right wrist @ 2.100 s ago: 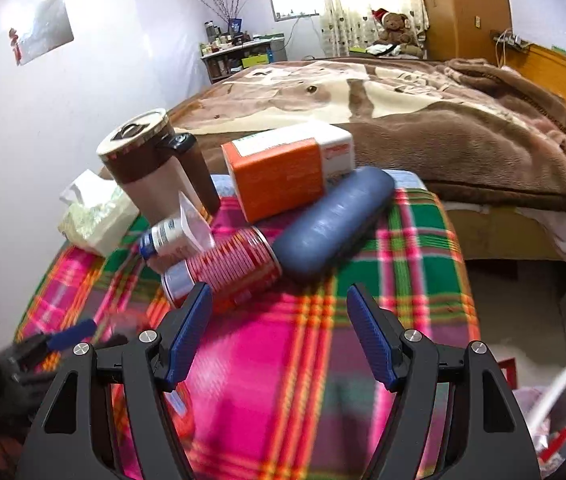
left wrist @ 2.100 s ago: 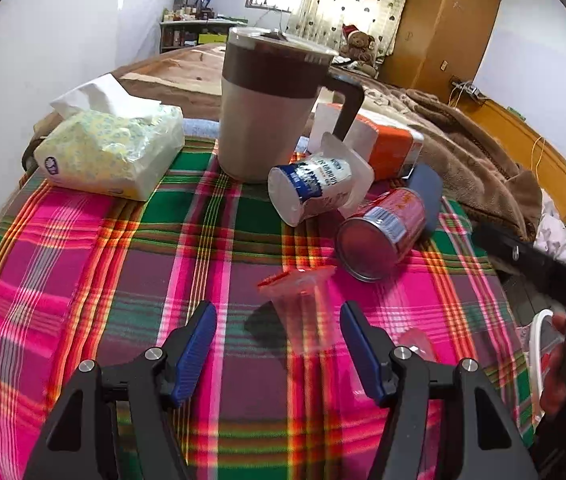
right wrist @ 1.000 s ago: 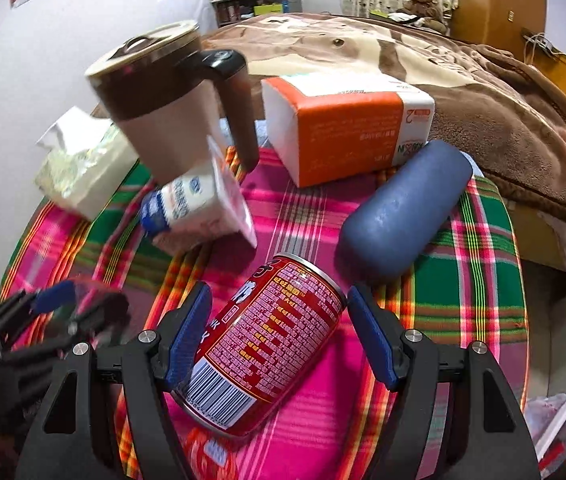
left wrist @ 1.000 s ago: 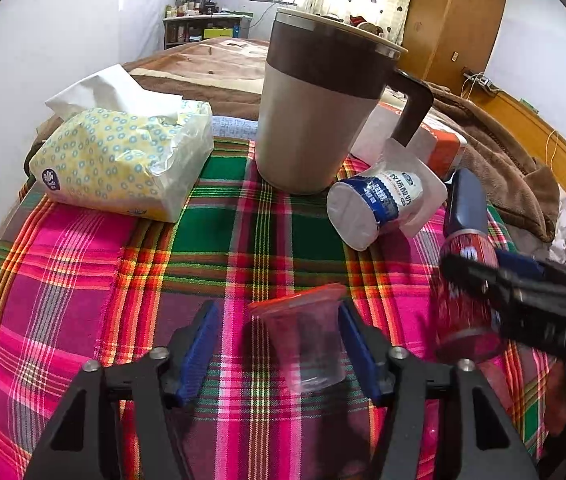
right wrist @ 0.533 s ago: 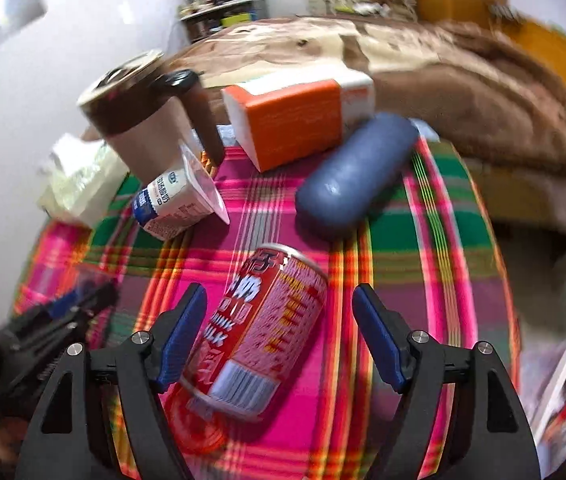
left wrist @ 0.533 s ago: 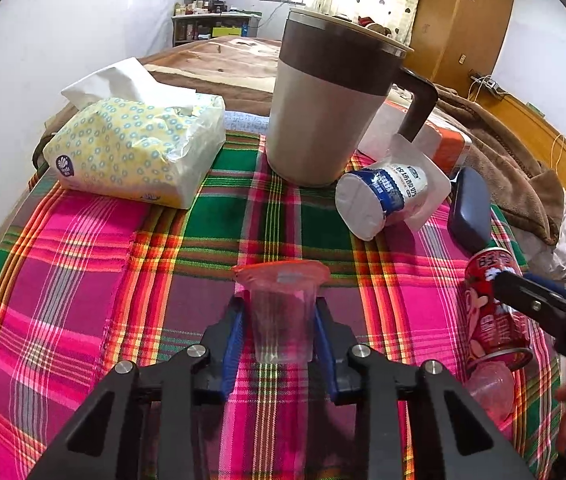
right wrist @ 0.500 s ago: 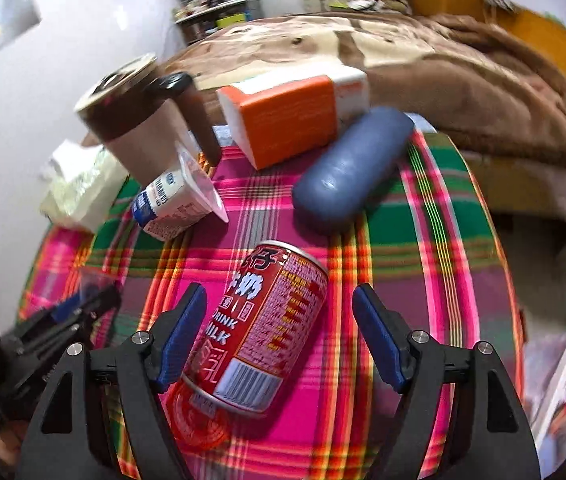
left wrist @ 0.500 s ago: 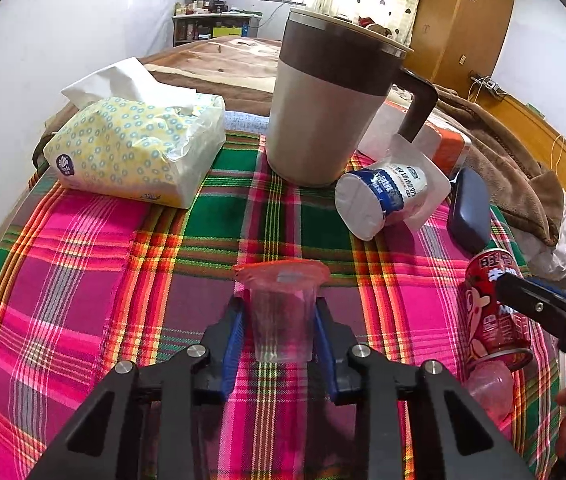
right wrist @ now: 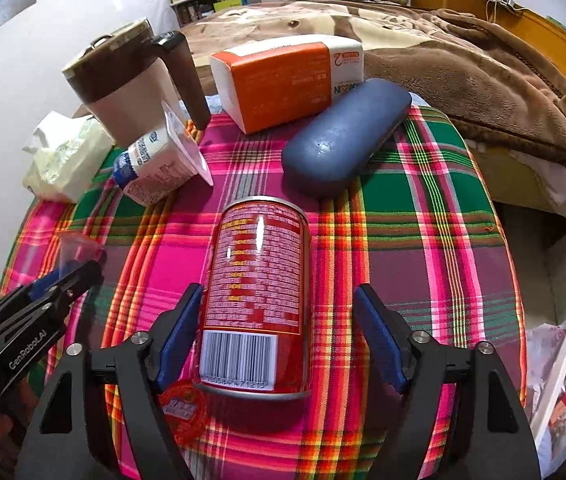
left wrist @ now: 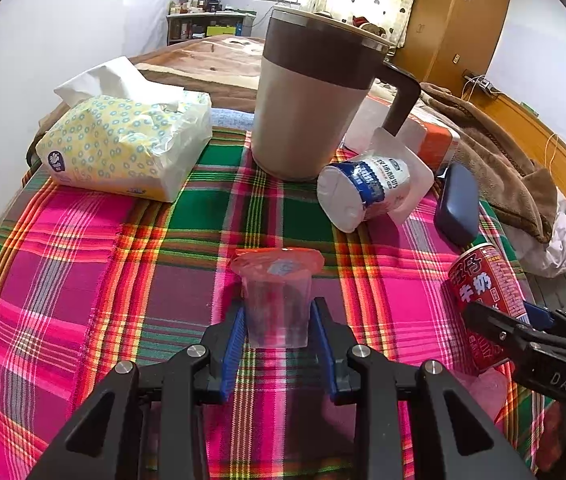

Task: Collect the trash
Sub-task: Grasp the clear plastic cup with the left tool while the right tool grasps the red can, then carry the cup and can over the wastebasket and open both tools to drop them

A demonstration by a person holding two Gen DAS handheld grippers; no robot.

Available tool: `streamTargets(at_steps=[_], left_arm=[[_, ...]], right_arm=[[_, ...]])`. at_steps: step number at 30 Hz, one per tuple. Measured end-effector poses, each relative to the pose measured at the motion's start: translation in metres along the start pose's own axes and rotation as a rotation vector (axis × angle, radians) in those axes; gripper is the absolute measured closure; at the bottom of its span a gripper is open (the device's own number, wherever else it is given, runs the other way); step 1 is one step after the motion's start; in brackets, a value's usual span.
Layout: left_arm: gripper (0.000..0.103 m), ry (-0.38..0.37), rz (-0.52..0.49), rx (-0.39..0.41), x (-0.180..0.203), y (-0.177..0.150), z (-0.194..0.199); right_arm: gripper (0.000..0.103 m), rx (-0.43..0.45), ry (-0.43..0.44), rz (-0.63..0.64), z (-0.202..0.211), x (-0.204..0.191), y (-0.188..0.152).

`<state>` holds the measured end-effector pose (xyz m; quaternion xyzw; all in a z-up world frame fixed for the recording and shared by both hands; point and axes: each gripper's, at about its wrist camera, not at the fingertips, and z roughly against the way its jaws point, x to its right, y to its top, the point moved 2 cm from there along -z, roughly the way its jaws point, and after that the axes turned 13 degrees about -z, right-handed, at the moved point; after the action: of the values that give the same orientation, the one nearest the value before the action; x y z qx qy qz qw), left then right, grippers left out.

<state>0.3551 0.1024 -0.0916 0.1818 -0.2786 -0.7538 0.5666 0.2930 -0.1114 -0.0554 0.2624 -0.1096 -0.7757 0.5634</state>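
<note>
Left gripper [left wrist: 278, 330] clamped on thin, crushable clear plastic cup [left wrist: 277, 312] at mid-wall; right gripper [right wrist: 279, 332] agape, straddling light, slick red can [right wrist: 257, 292].

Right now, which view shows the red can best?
The right wrist view: the can lies centred between the open right gripper, label and barcode readable. The left wrist view shows it only at the right edge, partly hidden by that gripper.
</note>
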Motion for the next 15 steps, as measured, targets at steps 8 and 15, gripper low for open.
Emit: streamTargets(at_steps=[8,15], left_arm=[[0.072,0.006,-0.029,0.011,0.011,0.0,0.005],[0.072,-0.003,-0.036,0.022,0.022,-0.003,0.02]], right_arm=[[0.049,0.048,0.007,0.016,0.015,0.013,-0.002],[0.049,0.08,0.02,0.011,0.028,0.02,-0.002]])
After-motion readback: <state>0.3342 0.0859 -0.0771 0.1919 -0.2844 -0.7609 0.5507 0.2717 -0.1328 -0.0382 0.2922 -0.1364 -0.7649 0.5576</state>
